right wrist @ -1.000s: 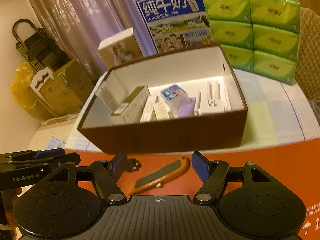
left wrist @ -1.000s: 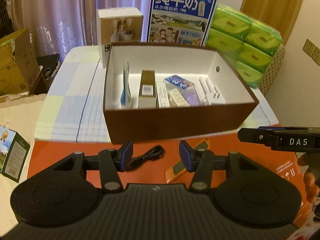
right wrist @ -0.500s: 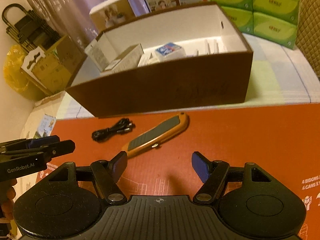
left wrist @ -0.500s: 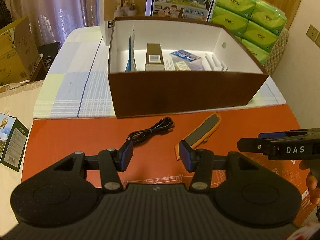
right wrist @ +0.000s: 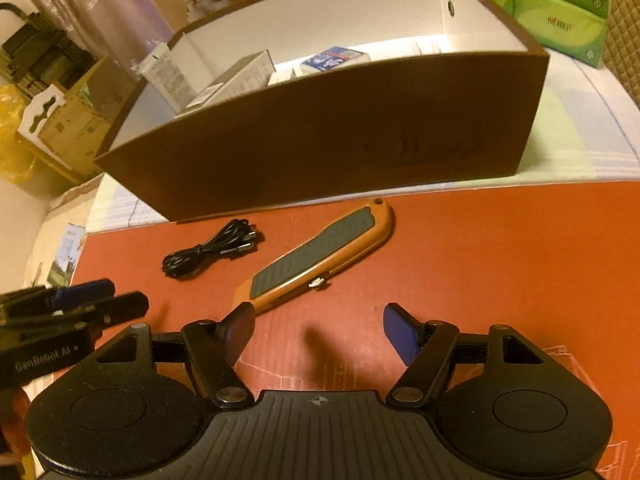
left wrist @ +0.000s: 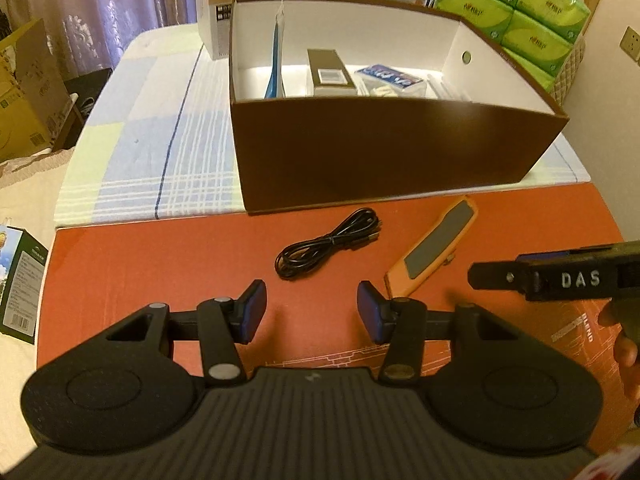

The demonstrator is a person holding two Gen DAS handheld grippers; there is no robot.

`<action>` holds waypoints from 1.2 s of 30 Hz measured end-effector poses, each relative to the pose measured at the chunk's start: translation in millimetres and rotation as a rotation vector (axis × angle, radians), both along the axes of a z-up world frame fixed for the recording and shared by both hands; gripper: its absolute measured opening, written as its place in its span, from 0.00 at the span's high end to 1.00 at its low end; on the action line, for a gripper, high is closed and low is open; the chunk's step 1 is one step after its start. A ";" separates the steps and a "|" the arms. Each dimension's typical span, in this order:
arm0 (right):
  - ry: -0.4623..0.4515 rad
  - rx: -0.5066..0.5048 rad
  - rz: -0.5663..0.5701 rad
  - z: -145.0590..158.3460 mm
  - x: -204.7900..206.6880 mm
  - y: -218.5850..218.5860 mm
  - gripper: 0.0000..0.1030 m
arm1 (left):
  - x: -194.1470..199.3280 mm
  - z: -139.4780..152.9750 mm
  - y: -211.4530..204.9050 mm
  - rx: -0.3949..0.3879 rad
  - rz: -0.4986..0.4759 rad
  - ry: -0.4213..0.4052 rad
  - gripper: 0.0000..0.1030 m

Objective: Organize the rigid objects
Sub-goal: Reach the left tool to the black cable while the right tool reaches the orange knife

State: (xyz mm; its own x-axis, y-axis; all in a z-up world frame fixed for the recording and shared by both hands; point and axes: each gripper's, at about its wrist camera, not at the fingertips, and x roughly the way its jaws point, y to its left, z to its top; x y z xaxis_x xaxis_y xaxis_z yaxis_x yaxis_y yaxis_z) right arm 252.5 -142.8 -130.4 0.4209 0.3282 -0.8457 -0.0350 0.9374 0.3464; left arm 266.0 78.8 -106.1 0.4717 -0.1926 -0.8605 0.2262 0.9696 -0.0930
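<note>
Both claws have dropped low over the red mat. The left gripper (left wrist: pixel 311 310) hangs open near the black cable (left wrist: pixel 328 244). The right gripper (right wrist: pixel 319 330) hangs open near the orange knife (right wrist: pixel 320 254). Pick-ups likely come next, then the brown box (left wrist: pixel 396 152).

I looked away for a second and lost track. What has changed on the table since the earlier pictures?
Both claws have come down and tipped toward the orange mat: the left claw now hangs short of the black cable, the right claw short of the orange knife. Both are open and hold nothing. Cable, knife and the brown box lie where they were.
</note>
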 end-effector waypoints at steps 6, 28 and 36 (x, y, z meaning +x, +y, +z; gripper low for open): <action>0.031 0.002 -0.066 -12.4 18.4 8.7 0.34 | 13.3 -14.3 1.1 0.002 -0.043 0.014 0.56; 0.053 -0.127 -0.142 -30.3 54.2 35.3 0.38 | 58.4 -46.1 -13.8 0.003 -0.205 0.051 0.71; 0.035 -0.120 -0.044 -22.9 44.8 33.2 0.52 | 48.0 -43.1 -25.2 -0.050 -0.244 0.084 0.78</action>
